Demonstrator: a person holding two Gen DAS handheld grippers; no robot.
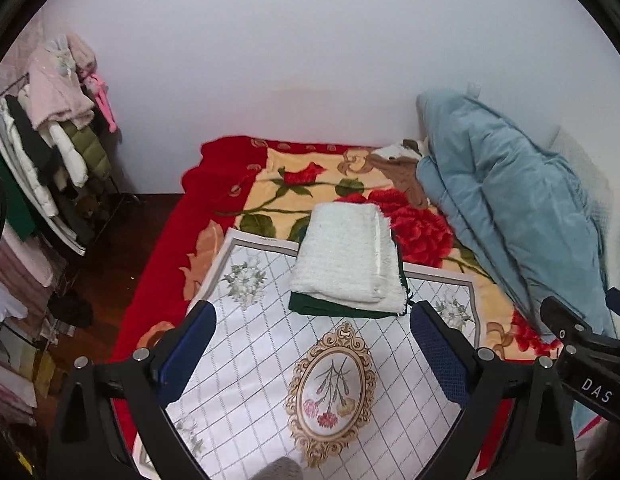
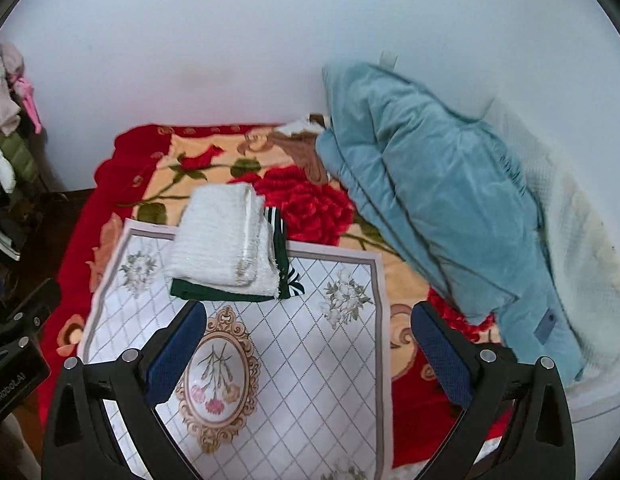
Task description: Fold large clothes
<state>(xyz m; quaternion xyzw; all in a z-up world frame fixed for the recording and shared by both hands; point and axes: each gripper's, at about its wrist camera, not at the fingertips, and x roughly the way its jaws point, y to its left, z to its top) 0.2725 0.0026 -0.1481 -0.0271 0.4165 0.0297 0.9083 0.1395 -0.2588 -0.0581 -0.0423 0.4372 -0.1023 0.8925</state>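
A plain white wall [image 1: 310, 40] is seen behind a bed that's covered with a red rose-print blanket [image 1: 414, 224], and on top of that a white mat [image 1: 245, 344] with a diamond grid and a gold-framed flower medallion is spread out. The left gripper [image 1: 312, 344] is held above the mat with its jaws spread wide, nothing gripped and nothing touched by the blue pads [image 1: 189, 344]. Same deal for the right gripper [image 2: 307, 344]: jaws wide apart, nothing held between them, hovering over the mat's right side. The folded clothes are found at the mat's far edge, partly hanging over onto the blanket: a fuzzy white knit garment [image 1: 350, 256] is folded into a neat rectangle and stacked on a dark green garment [image 1: 342, 310], whose edge sticks out at the near side. In the right wrist view, a bit of green-and-white striped trim [image 2: 287, 276] is shown poking out at the right of the stack. Off to the right, a bulky light blue quilted coat [image 1: 510, 200] is piled against the wall, with a brown-and-white item [image 1: 402, 168] tucked beside it. On the far left, a clothes rack [image 1: 57, 148] loaded with jackets is visible.
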